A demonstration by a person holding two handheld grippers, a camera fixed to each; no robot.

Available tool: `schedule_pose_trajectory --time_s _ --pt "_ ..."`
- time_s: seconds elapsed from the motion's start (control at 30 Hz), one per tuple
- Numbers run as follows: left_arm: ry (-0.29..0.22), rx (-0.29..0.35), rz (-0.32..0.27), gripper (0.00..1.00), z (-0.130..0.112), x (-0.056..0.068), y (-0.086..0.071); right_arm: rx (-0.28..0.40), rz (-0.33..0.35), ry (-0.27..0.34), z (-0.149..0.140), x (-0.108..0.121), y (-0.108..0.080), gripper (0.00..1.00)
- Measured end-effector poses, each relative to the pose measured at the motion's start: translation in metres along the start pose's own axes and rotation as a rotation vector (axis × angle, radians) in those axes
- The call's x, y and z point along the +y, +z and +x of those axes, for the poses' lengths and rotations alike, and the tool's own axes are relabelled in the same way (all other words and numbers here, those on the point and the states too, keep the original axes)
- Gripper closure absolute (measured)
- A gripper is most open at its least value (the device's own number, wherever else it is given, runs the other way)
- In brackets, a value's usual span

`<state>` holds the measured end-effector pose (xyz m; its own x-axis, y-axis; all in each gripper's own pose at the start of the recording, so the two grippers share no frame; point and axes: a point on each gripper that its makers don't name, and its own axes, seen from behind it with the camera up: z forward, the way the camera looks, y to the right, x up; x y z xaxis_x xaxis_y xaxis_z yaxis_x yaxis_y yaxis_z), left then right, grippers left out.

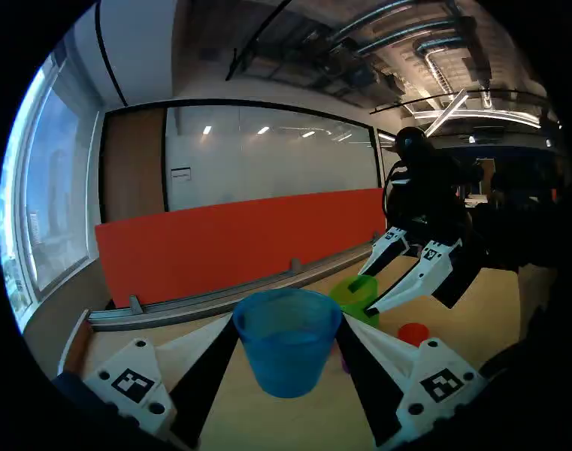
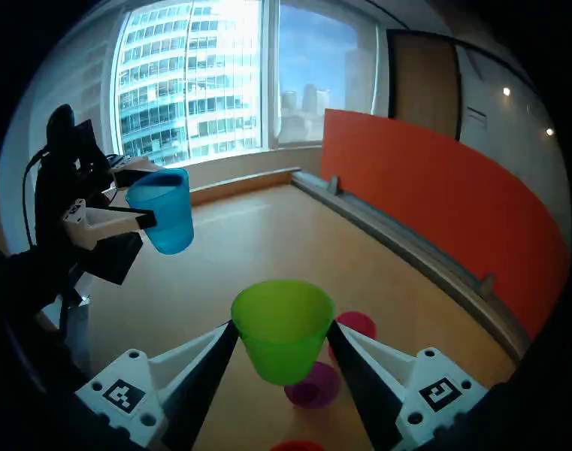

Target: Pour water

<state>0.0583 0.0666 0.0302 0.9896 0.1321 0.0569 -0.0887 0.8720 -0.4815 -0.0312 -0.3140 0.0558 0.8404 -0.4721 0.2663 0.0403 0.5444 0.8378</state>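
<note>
Ahead of the left gripper, an orange partition is seen along the far edge of a light wooden tabletop, with a metal rail at its foot. Above it a glass wall is framed in black, under exposed ceiling pipes. Ahead-left of the right gripper, tall windows are daylit, with high-rise towers beyond.
</note>
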Motion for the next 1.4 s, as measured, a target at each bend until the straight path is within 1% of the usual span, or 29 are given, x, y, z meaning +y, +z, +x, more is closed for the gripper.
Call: schedule_pose_trajectory --time_s 0.17,0.4,0.6,0.87,1.17,1.4 --pt "0.003 0.0 -0.007 0.13 0.002 0.004 0.002 0.072 -0.003 -0.018 0.011 -0.001 -0.006 0.09" --pt "0.006 0.003 -0.011 0.13 0.005 0.005 0.003 0.166 -0.023 -0.047 0.027 0.001 -0.014 0.09" --pt "0.005 0.004 -0.018 0.13 0.009 0.008 0.003 0.242 -0.033 -0.063 0.039 -0.003 -0.024 0.09" --pt "-0.004 0.011 -0.032 0.13 0.014 0.015 0.004 0.337 -0.04 -0.051 0.049 -0.009 -0.035 0.09" --pt "-0.013 0.016 -0.044 0.13 0.019 0.019 0.006 0.43 -0.043 -0.031 0.06 -0.011 -0.041 0.09" --pt "-0.007 0.016 -0.049 0.13 0.021 0.022 0.007 0.481 -0.032 -0.005 0.068 -0.009 -0.047 0.09"
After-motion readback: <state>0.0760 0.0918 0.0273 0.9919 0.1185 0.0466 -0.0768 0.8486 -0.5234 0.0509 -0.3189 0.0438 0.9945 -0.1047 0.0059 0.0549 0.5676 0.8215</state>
